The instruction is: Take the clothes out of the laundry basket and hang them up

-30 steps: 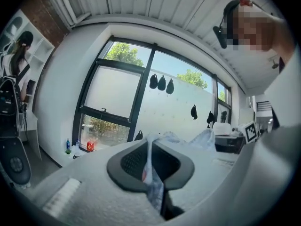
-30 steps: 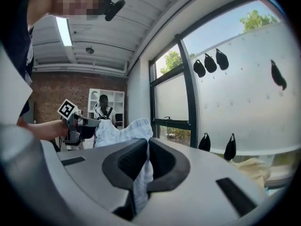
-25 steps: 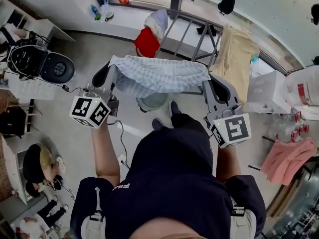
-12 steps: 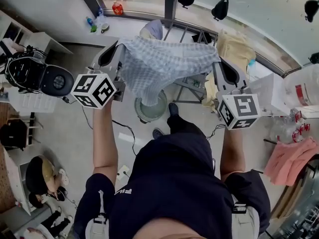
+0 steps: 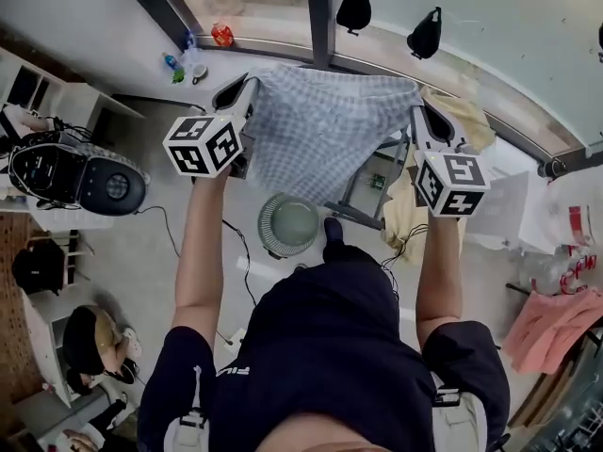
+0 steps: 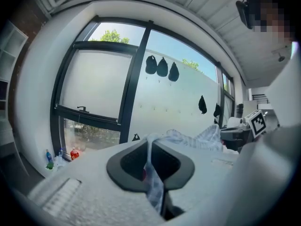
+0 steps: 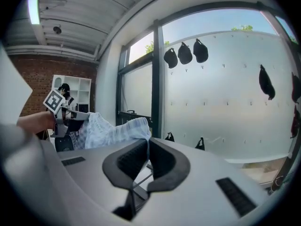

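Note:
A light blue checked garment (image 5: 325, 130) hangs spread between my two grippers, held up in front of the window. My left gripper (image 5: 247, 85) is shut on its left top corner, and the cloth (image 6: 151, 173) runs pinched between the jaws in the left gripper view. My right gripper (image 5: 419, 109) is shut on the right top corner; the fabric (image 7: 115, 128) bunches just beyond its jaws in the right gripper view. A metal drying rack (image 5: 363, 201) stands below and behind the garment, with a beige garment (image 5: 405, 210) draped on it.
A round white basket (image 5: 290, 222) sits on the floor by the person's feet. Dark items (image 5: 354, 8) hang on the frosted wall beyond the rack. Bottles (image 5: 220, 34) stand on the window sill. A pink cloth (image 5: 556, 316) lies at right, and a black appliance (image 5: 80, 177) at left.
Both grippers have moved forward and up in the head view toward the window, carrying the checked garment, which now hangs spread wider over the rack.

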`<state>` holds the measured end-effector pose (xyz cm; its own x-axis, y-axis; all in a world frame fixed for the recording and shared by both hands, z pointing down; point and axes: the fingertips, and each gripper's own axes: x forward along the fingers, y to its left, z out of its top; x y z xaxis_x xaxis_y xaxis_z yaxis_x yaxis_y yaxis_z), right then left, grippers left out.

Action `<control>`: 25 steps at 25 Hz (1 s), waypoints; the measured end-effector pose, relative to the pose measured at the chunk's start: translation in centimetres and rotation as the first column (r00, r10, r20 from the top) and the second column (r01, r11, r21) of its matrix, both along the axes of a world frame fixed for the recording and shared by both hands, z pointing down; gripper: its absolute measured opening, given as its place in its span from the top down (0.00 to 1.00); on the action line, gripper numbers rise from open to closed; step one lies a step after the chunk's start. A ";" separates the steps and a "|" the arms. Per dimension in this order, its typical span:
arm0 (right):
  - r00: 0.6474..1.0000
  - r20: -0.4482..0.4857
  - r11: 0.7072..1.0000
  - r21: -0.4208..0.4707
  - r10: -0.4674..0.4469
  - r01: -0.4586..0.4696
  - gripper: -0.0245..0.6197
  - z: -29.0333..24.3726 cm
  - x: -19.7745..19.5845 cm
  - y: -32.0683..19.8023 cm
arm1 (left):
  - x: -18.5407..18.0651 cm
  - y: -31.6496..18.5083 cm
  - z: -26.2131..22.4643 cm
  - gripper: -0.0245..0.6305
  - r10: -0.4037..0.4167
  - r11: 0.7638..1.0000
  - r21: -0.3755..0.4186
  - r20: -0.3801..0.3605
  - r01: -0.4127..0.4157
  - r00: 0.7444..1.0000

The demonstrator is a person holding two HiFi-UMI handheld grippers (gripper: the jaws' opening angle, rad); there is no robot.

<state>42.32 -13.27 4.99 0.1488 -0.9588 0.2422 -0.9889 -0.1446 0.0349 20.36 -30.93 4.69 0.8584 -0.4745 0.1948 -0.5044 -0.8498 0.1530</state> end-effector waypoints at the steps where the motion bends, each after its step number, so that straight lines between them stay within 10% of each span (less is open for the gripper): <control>1: 1.000 0.011 1.000 -0.014 0.004 -0.004 0.95 0.8 1.2 -1.1 | 1.1 -1.1 0.8 0.92 -0.003 1.000 -0.017 0.015 0.003 1.000; 25: 0.976 0.173 0.912 -0.406 0.135 -0.055 0.95 25.8 17.0 -16.0 | 17.3 -14.8 25.6 0.92 0.076 0.952 -0.298 0.452 0.071 0.889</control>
<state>59.34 -29.26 30.77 0.1462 -0.7611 0.6319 -0.9642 -0.2524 -0.0809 37.70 -45.75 30.30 0.6411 -0.3288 0.6934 -0.5777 -0.8016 0.1541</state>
